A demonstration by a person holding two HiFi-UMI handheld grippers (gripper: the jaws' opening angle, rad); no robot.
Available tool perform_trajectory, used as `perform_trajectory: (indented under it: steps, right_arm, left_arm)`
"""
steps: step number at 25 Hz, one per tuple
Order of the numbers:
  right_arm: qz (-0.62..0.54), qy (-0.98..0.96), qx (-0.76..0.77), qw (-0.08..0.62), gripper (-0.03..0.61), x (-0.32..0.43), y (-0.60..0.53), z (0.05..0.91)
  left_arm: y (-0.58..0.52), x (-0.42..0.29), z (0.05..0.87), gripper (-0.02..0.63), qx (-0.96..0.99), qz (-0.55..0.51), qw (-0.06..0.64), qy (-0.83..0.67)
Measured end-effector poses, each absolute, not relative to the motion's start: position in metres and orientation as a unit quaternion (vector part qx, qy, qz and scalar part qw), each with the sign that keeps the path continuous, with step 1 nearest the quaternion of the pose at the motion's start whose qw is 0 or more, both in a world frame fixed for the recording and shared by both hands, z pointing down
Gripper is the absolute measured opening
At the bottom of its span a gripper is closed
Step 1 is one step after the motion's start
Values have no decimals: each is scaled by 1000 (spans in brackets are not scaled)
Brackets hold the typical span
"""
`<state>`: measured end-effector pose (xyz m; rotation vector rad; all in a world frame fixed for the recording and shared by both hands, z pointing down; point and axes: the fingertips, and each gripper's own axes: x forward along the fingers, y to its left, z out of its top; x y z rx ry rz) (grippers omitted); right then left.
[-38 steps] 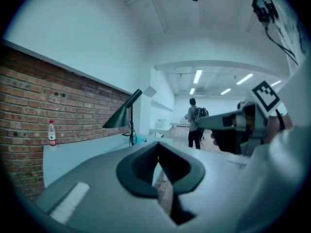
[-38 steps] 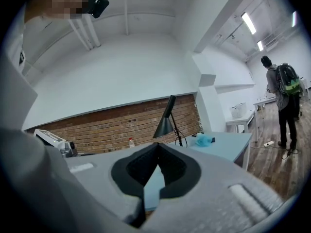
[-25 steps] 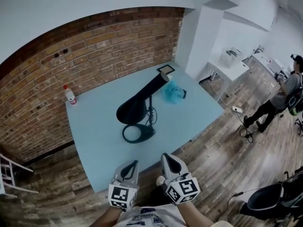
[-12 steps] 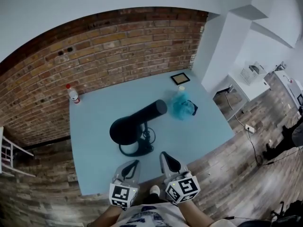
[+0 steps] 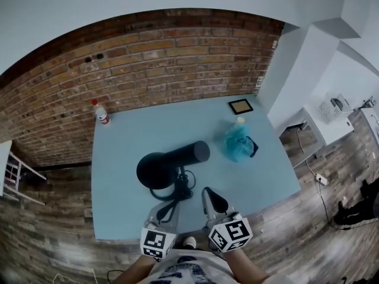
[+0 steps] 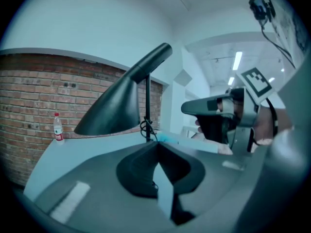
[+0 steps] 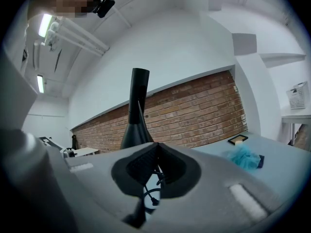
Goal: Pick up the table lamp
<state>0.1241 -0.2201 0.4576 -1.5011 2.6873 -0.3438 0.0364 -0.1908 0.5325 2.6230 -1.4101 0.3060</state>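
Note:
The black table lamp (image 5: 159, 169) stands on the light blue table (image 5: 118, 152), its cone shade tilted and its tube end pointing right. Its stem and coiled cord (image 5: 180, 188) drop to a base just ahead of my left gripper (image 5: 166, 207). My left gripper is shut and empty at the table's near edge. Beside it, my right gripper (image 5: 208, 193) is also shut and holds nothing. In the left gripper view the lamp (image 6: 114, 106) rises just beyond the left gripper (image 6: 156, 144). In the right gripper view the lamp (image 7: 136, 115) stands behind the right gripper (image 7: 156, 145), the cord (image 7: 153, 198) lying below.
A plastic bottle (image 5: 100, 114) stands at the table's far left corner against the brick wall. A small framed square (image 5: 241, 106) and a teal fluffy bundle (image 5: 238, 142) lie at the right. A white side table (image 5: 331, 114) stands beyond the right edge; a white rack (image 5: 12, 176) at left.
Both grippers have come forward to the table's near edge, and the lamp now sits right in front of them. Both stay shut.

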Motion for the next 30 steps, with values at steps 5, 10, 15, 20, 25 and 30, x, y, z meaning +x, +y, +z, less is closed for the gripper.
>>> perform_trajectory:
  steps: [5, 10, 15, 20, 25, 30]
  right_arm:
    - [-111, 874, -472, 14, -2, 117, -236, 459]
    - [-114, 873, -474, 8, -2, 119, -245, 464]
    - [-116, 875, -470, 3, -2, 118, -250, 469]
    - [-117, 875, -470, -1, -2, 122, -250, 470]
    - [-124, 874, -470, -2, -2, 129, -255, 475]
    - [-126, 878, -461, -3, -2, 125, -260, 477]
  left_arm:
    - [-204, 34, 537, -8, 869, 105, 81, -477]
    - [-217, 31, 540, -8, 868, 115, 81, -476]
    - [-224, 34, 557, -8, 864, 118, 97, -479]
    - [-226, 48, 571, -8, 869, 129, 117, -463]
    - [-232, 62, 580, 9, 876, 138, 126, -445]
    - [-238, 64, 593, 89, 868, 145, 156, -448]
